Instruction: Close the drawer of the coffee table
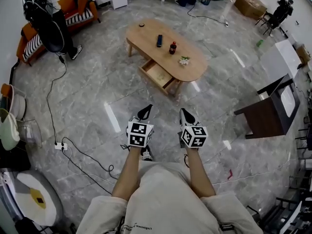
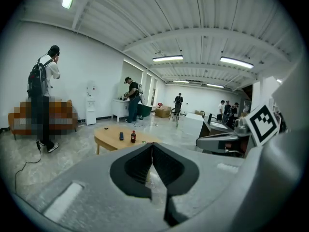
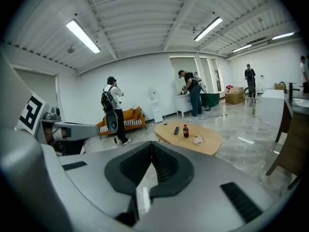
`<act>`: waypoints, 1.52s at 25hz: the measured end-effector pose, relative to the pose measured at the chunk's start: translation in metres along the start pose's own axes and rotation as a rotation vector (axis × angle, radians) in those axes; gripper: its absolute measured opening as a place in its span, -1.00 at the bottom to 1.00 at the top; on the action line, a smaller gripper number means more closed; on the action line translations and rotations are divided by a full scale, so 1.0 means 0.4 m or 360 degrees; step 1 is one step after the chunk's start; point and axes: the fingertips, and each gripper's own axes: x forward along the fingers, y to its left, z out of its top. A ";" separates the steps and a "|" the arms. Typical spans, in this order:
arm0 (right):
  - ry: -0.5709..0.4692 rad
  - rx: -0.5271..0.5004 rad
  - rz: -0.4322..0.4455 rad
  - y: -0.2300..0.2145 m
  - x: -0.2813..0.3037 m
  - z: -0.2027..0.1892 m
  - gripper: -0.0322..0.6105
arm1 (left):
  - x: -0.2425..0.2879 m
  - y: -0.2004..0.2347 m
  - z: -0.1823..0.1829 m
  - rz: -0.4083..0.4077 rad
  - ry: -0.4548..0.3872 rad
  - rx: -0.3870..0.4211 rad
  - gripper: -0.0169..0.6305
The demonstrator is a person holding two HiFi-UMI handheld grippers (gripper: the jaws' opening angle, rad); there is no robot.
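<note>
An oval wooden coffee table (image 1: pixel 146 35) stands a few steps ahead on the marble floor. Its drawer (image 1: pixel 157 75) is pulled out toward me and looks empty. A remote (image 1: pixel 159 40), a dark bottle (image 1: pixel 172 48) and a small white bunch (image 1: pixel 184 60) lie on top. My left gripper (image 1: pixel 145 112) and right gripper (image 1: pixel 186 116) are held side by side well short of the table, both shut and holding nothing. The table (image 2: pixel 112 138) shows far beyond the left gripper (image 2: pixel 152 146), and the table (image 3: pixel 190 138) also shows beyond the right gripper (image 3: pixel 151 146).
A dark wooden desk (image 1: pixel 265 115) stands to the right. An orange striped sofa (image 1: pixel 63 21) and a person with a backpack (image 1: pixel 46 21) are at the far left. A power strip and cable (image 1: pixel 61 145) lie on the floor at left. Other people stand at the room's far end.
</note>
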 end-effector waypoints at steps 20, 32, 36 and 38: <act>0.0095 -0.0070 -0.0009 0.138 0.285 0.039 -0.85 | 0.011 0.317 0.019 0.0004 0.0039 -0.0119 -0.92; 0.0159 0.0021 -0.0004 0.145 0.582 0.095 -0.85 | 0.156 0.559 0.065 0.0086 0.0096 -0.0177 -0.92; 0.0173 0.0077 -0.0011 0.110 0.684 0.128 -0.85 | 0.259 0.605 0.108 0.0031 0.0120 -0.0161 -0.92; 0.0164 0.0100 -0.0025 0.087 0.733 0.154 -0.85 | 0.320 0.624 0.126 -0.0005 0.0143 -0.0144 -0.92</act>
